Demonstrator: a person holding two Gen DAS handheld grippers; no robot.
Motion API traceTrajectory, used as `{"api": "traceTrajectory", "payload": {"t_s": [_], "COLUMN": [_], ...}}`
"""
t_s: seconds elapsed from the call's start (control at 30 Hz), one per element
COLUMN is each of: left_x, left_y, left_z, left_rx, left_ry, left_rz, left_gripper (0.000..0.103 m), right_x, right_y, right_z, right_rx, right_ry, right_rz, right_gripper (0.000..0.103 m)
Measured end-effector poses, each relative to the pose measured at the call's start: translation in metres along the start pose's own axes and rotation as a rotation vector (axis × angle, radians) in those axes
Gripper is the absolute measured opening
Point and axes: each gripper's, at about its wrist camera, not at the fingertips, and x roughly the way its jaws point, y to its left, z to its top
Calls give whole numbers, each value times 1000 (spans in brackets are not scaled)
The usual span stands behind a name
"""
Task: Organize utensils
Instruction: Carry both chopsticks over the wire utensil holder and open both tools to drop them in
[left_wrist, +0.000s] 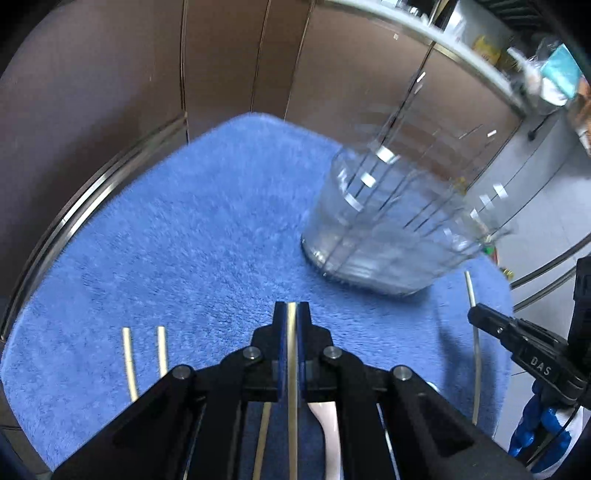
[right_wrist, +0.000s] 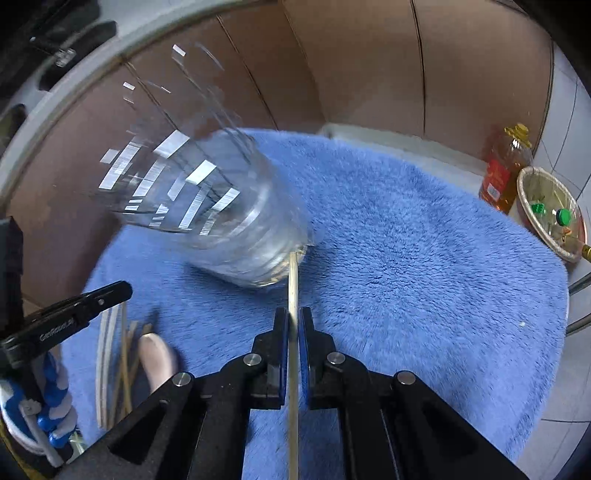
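Left tool (left_wrist: 291, 314) grips a chopstick (left_wrist: 292, 369) above blue mat (left_wrist: 184, 229).

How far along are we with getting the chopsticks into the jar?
Done: the clear jar already appears to hold several sticks, though blur hides the count. In hand: the left gripper and right gripper are each shut on one chopstick. Left: loose chopsticks and a pale spoon still lie on the blue mat.

Jar (left_wrist: 384, 225) sits on the mat (left_wrist: 207, 229), w/ sticks in it. Left gripper (left_wrist: 291, 314) pinches one chopstick (left_wrist: 292, 369); right gripper (right_wrist: 293, 321) pinches another (right_wrist: 293, 280), tip by the jar's base. More chopsticks (right_wrist: 118, 365) & a spoon (right_wrist: 159, 358) lie on the mat under the left gripper.
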Motion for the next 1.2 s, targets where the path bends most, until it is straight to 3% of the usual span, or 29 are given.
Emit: {"api": "traceTrajectory", "payload": {"t_s": [0.2,0.33,0.6,0.73,0.9,1.0,1.2], "left_x": [-55,-102,-169,-179,-175,-173,-141], "left_y": [5,-1,-17,-21,-24,-17,-23], "left_z": [-9,3,60,95,107,108,115], "left_rx": [24,6,4,36,79,75,73], "left_ry": [-152,-275,-527,-599,-618,-635,-613], "left_rz": [-38,-109,-190,-201,-195,-209,-205], "left_gripper": [4,4,4,4,4,4,4], "right_x": [-60,-103,-162,-156,-135,-116,-73], "right_y": [21,38,84,97,99,93,82], "right_z": [-17,-19,39,72,104,114,113], "right_rx": [-85,-132,-204,-232,-243,-236,-243], "right_ry": [-139,-273,-622,-739,-806,-816,-815], "right_rz": [73,112,178,183,199,199,119], "right_gripper": [6,6,6,6,6,6,6]}}
